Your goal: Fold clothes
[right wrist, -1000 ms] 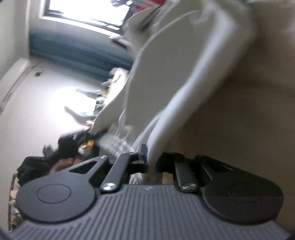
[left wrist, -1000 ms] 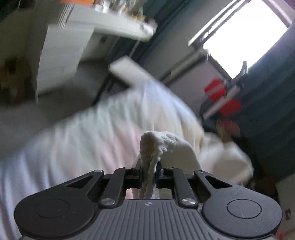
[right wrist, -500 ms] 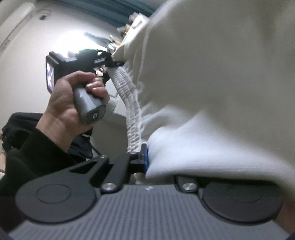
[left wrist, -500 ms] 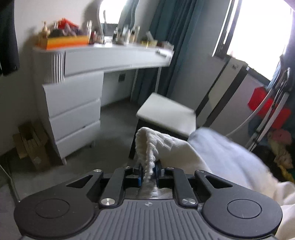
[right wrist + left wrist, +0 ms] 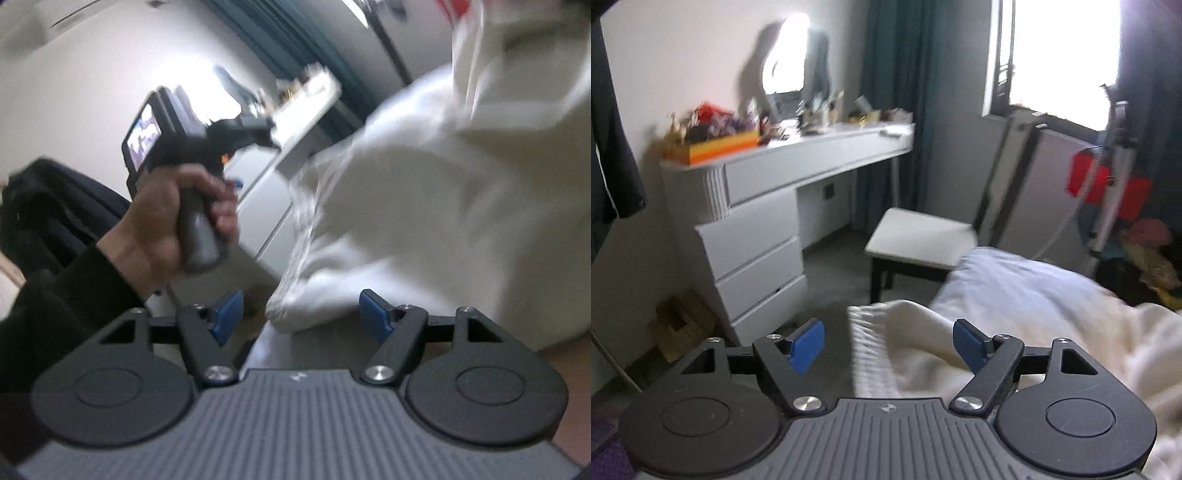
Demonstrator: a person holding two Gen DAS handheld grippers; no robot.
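Observation:
A cream-white garment with a ribbed hem (image 5: 923,347) lies loose between the spread fingers of my left gripper (image 5: 889,345), which is open and grips nothing. In the right wrist view the same garment (image 5: 424,221) hangs in a blurred heap just beyond my right gripper (image 5: 301,315), which is also open with its blue pads apart. The left hand-held gripper (image 5: 173,147) shows there, held in a hand at the left.
A bed with a pale sheet (image 5: 1027,288) lies at the right. A white stool (image 5: 919,240), a white dresser and desk (image 5: 768,206) with clutter on top, dark curtains, a window and a red item (image 5: 1108,188) fill the room behind.
Both grippers were shut on the garment's ribbed hem and have opened. The garment has dropped free and now lies loose between the fingers.

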